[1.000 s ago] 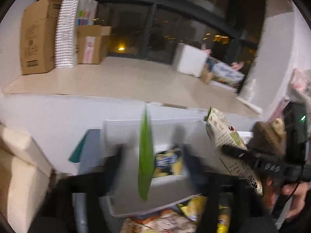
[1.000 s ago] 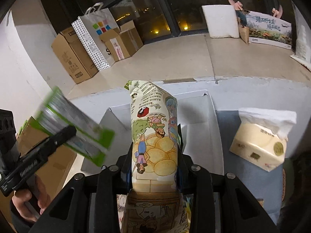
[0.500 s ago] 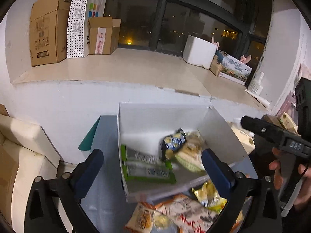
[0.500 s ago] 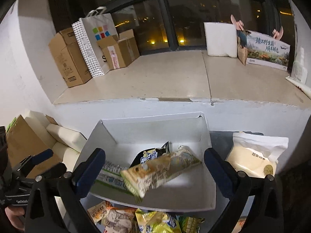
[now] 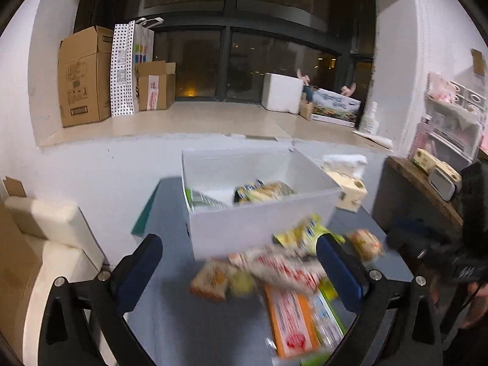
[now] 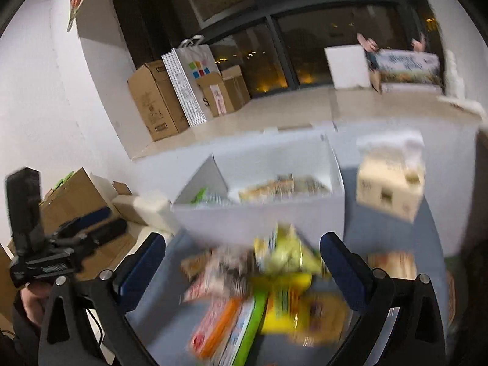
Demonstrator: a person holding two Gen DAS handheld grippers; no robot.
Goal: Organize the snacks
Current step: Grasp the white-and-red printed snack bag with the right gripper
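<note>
A white box [image 5: 259, 225] [image 6: 259, 216] stands on the blue-grey table and holds a green packet [image 5: 202, 199], a dark blue-yellow packet [image 5: 248, 187] and a beige snack bag [image 5: 270, 190] [image 6: 280, 187]. A blurred pile of loose snacks [image 5: 283, 271] [image 6: 268, 277] lies in front of it, with an orange box [image 5: 289, 320] nearest. My left gripper [image 5: 238, 270] is open and empty over the pile. My right gripper [image 6: 241, 268] is open and empty over the same pile. Each also shows at the edge of the other's view.
A tissue pack [image 5: 347, 183] [image 6: 390, 180] stands right of the box. A wooden shelf [image 5: 427, 189] is at the far right. Cream cushions [image 5: 48, 228] and cardboard lie left. Cardboard boxes [image 5: 85, 76] and a dotted bag [image 5: 128, 67] stand on the window ledge.
A second ago each gripper held a snack above the box; both opened and dropped them in. Both grippers have since pulled back and lowered over the pile in front of the box.
</note>
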